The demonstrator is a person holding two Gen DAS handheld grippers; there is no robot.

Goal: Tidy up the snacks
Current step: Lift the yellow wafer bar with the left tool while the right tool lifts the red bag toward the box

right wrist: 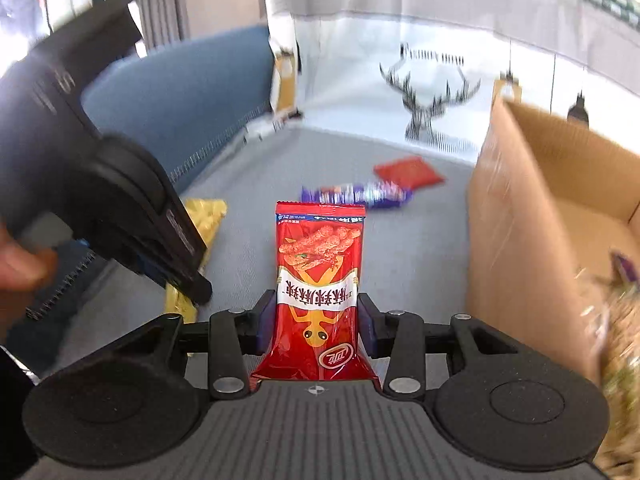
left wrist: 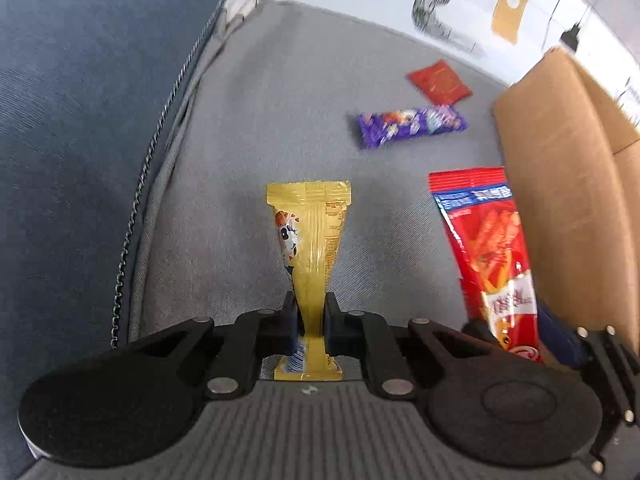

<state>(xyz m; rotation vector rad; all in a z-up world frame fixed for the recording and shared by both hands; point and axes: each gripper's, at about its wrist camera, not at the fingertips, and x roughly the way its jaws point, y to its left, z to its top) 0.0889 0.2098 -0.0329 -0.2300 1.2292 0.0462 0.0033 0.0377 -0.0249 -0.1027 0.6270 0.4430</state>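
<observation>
Left gripper [left wrist: 311, 314]: its jaws are pinching the narrow middle of a yellow snack packet [left wrist: 310, 236], squeezing it into a waist while the sealed top is flaring out above the pads
Right gripper [right wrist: 317, 322]: its jaws are clamping a red snack bag [right wrist: 318, 280] by the lower half, the bag standing upright between the blue pads
Grey cushion [left wrist: 260, 128]: a purple wrapper [left wrist: 410, 125] and a small red packet [left wrist: 438, 82] are lying loose on it, close together, up beside the cardboard box [left wrist: 560, 184]
Only the left wrist view is showing: the yellow packet's cartoon print and the full grip on it; the red bag is hanging at the right edge, just beside the box's outer wall
Only the right wrist view is showing: the box's open inside [right wrist: 592, 220], with blurred wrappers lying in its near corner; the left gripper's black body [right wrist: 132, 216] from the side and a hand [right wrist: 20, 264] holding it; the yellow packet [right wrist: 200, 224] is peeking out mostly hidden behind that body
Backdrop: a white cloth with a deer print [right wrist: 430, 96] is hanging behind the cushion in both views
</observation>
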